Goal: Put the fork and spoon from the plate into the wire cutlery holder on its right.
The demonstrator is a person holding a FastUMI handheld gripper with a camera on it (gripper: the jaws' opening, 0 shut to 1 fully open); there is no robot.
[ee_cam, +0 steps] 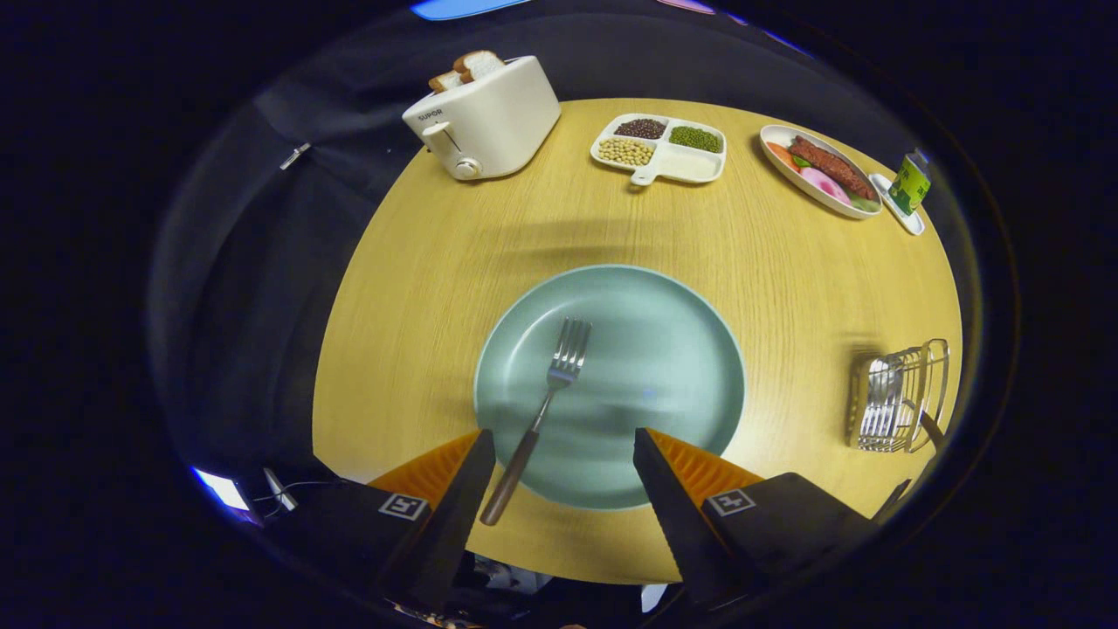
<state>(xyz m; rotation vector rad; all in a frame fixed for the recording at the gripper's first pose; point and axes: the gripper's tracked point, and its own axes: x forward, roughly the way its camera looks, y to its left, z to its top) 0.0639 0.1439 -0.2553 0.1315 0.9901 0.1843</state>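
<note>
Fork (548, 397) is lying on the green plate (681, 349), tines pointing away from me, handle hanging over the near rim just inside my left finger. My gripper (563, 454) is spread wide and holding nothing, hovering over the plate's near edge. Wire cutlery holder (900, 397) sits off to the right on the wooden table (419, 306), well apart from the plate, and the spoon (882, 384) looks to be in it. Toaster (485, 122) and divided tray of beans (661, 148) are way beyond.
</note>
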